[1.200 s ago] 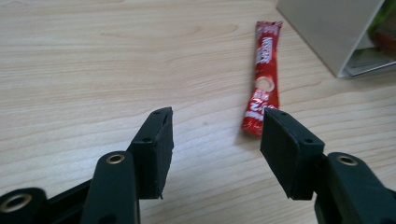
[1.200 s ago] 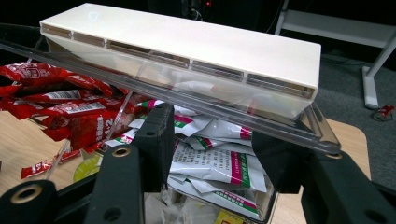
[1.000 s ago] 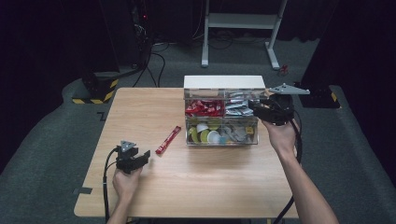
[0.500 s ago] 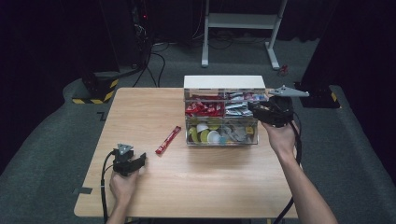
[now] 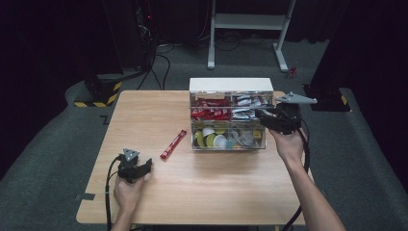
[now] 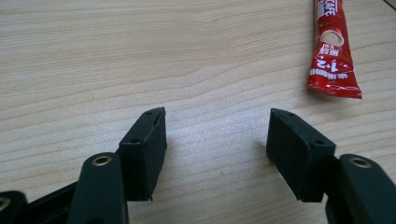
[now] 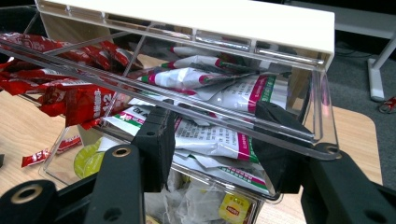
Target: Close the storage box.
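Clear organizer box (image 5: 228,126) sitting at far right of table: upper tray holding red sachets (image 7: 70,100) beside white sachets (image 7: 210,135), lower tray holding capsules (image 5: 211,139) and tea bags. Your right gripper (image 7: 212,144) is clamping upper tray's clear front wall. Your left gripper (image 6: 215,154) is resting near front-left edge, jaws just widening, nothing between. Red stick sachet (image 5: 173,144) is lying loose on wooden table (image 5: 202,187). Dark room, grey floor.
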`<state>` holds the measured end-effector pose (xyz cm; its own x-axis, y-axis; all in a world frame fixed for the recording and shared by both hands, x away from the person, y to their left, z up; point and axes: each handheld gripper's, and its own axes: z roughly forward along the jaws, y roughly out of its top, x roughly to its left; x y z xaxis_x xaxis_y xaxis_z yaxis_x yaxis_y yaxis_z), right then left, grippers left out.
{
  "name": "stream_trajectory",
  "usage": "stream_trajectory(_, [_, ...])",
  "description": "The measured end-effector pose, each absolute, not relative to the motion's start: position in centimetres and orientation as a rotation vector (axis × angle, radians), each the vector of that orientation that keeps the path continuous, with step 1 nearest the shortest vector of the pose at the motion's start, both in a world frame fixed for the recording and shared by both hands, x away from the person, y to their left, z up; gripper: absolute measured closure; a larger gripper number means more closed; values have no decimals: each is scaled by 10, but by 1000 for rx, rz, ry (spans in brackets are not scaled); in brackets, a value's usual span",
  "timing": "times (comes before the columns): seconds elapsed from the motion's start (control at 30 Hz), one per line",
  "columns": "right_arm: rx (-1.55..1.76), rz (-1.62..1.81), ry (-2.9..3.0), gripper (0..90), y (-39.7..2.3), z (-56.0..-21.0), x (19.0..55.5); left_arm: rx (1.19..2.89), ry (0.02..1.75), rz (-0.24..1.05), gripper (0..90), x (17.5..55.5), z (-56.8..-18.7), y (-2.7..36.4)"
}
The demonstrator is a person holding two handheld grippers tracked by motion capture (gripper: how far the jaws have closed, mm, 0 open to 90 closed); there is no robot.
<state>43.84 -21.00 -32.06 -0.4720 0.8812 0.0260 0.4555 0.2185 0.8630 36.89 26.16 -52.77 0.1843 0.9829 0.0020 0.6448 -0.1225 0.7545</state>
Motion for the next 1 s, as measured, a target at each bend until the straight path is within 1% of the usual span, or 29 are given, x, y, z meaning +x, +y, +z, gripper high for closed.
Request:
stream_trajectory(0.4, [1253,1169,2032,486,-216,-332,435,1848,1521,693,362,369,-528,261])
stream_trajectory(1.0, [1248,1203,1988,470,-239,-344,412,1849,1520,692,358,369,-528,261])
